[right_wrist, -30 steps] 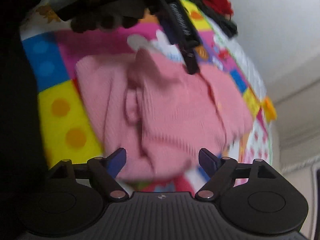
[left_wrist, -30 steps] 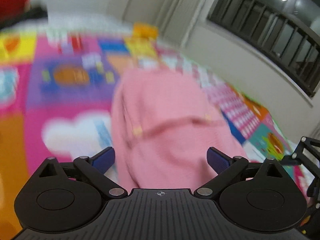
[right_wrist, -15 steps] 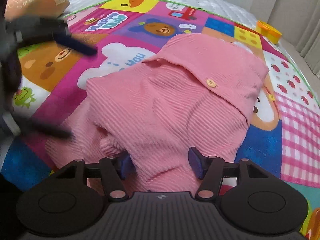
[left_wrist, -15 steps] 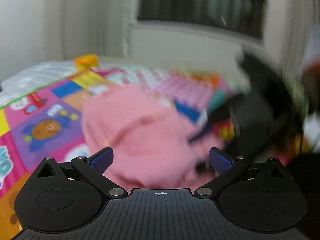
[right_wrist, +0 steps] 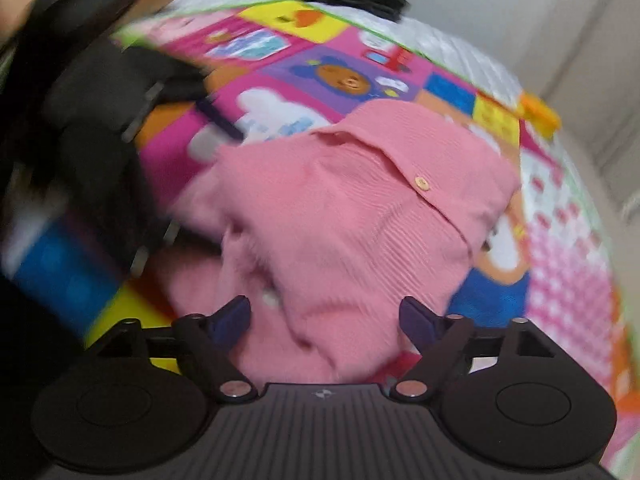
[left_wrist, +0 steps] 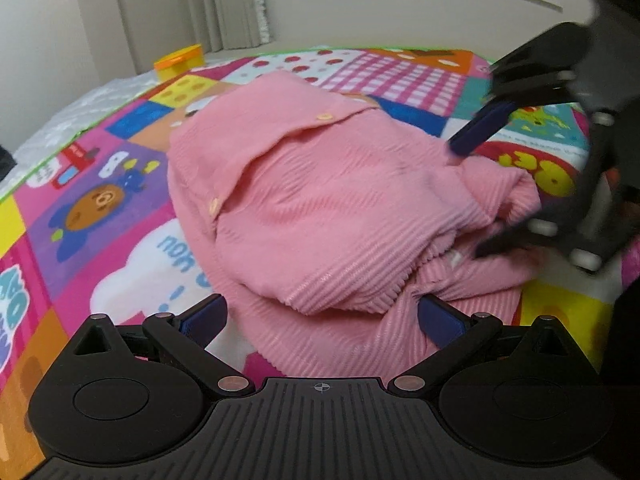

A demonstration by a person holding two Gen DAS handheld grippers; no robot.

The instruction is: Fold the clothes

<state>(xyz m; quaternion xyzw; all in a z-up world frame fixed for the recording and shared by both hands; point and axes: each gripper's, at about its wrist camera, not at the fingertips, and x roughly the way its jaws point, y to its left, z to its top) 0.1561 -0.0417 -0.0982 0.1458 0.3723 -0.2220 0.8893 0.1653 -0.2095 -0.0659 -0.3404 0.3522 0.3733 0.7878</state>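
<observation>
Fingers of both grippers spread over pink cardigan (left_wrist: 320, 208)'s near hem, bare mat (left_wrist: 120, 208) leftward.

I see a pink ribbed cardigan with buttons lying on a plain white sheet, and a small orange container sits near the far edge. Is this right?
Not quite. The pink ribbed cardigan with buttons lies on a colourful cartoon play mat, not on a plain white sheet. The left wrist view shows this plainly. The small orange container does sit near the far edge.
</observation>
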